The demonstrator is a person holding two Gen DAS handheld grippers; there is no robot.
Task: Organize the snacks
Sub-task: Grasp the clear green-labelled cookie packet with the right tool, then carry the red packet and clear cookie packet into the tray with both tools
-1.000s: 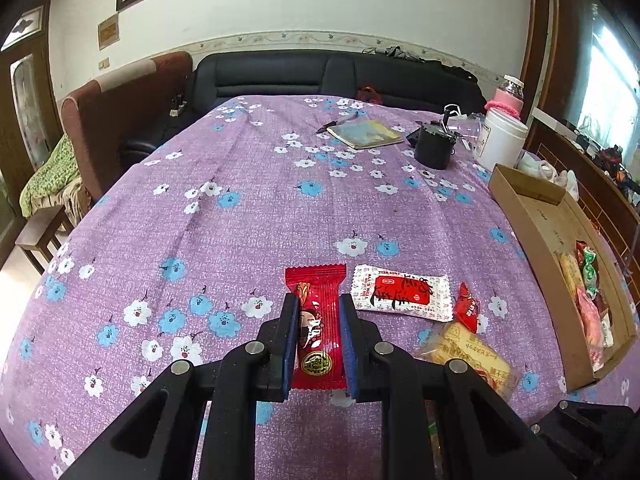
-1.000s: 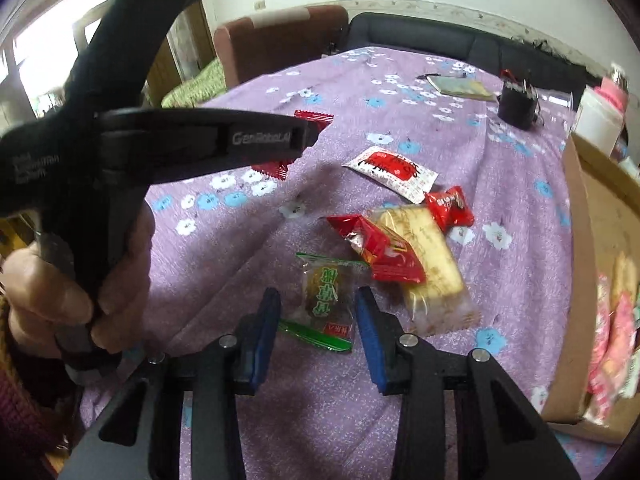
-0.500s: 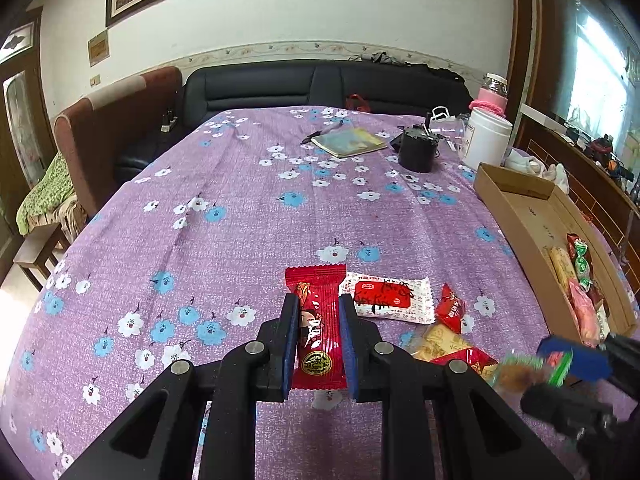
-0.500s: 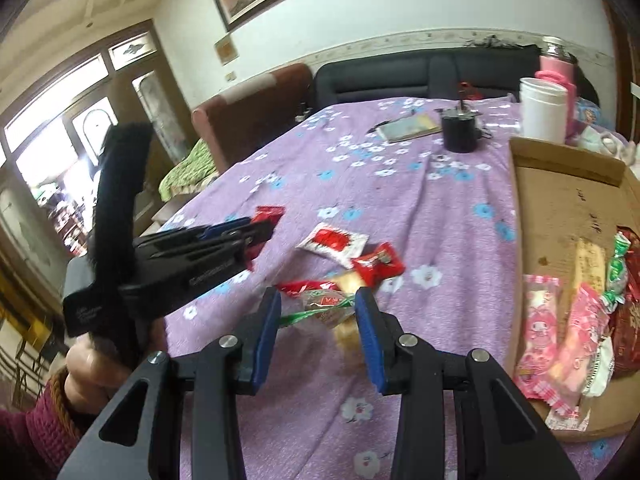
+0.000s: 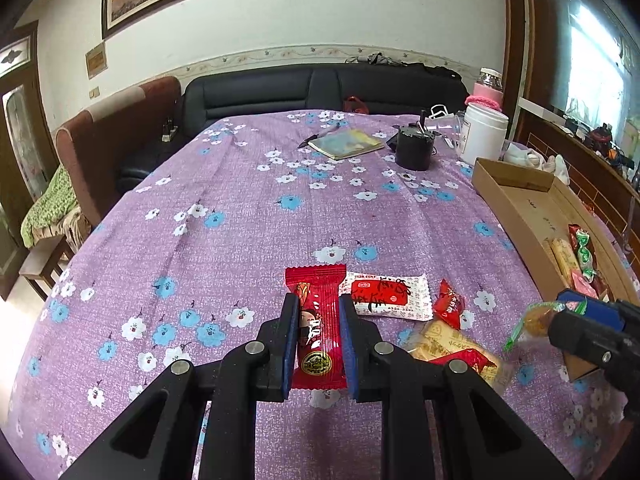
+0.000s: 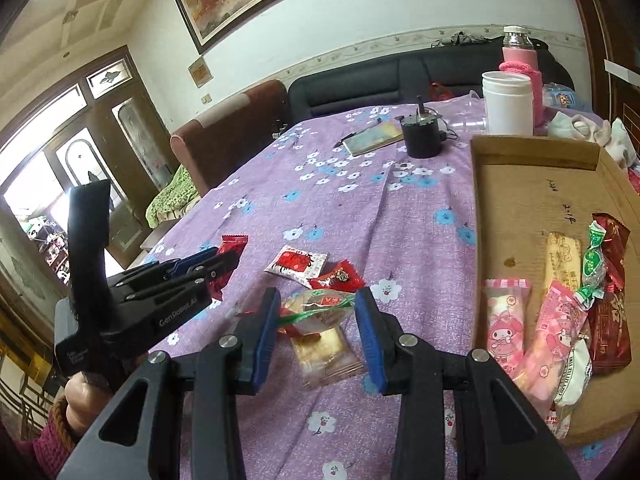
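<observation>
Snacks lay in two groups on the purple floral tablecloth (image 5: 248, 216): a loose cluster near the table's front edge and a row already in the cardboard tray (image 6: 516, 196) at the right. The left gripper (image 5: 319, 330) was clamped on a red snack packet (image 5: 318, 304), its blue pads pressed against both long sides. Just right of it lay a white-and-red sachet (image 5: 386, 295), a small red candy (image 5: 450, 308) and a clear-wrapped cake (image 5: 452, 346). The right gripper (image 6: 316, 316) held a green-trimmed clear wrapper (image 6: 316, 312) between its pads (jaws partly closed, the packet pinched at its ends), lifted clear of the cloth beside the tray's near corner. Inside the tray sat two pink character packets (image 6: 532, 332), a biscuit bar (image 6: 562, 260), a green-twist candy (image 6: 592, 264) and a dark red packet (image 6: 612, 312).
</observation>
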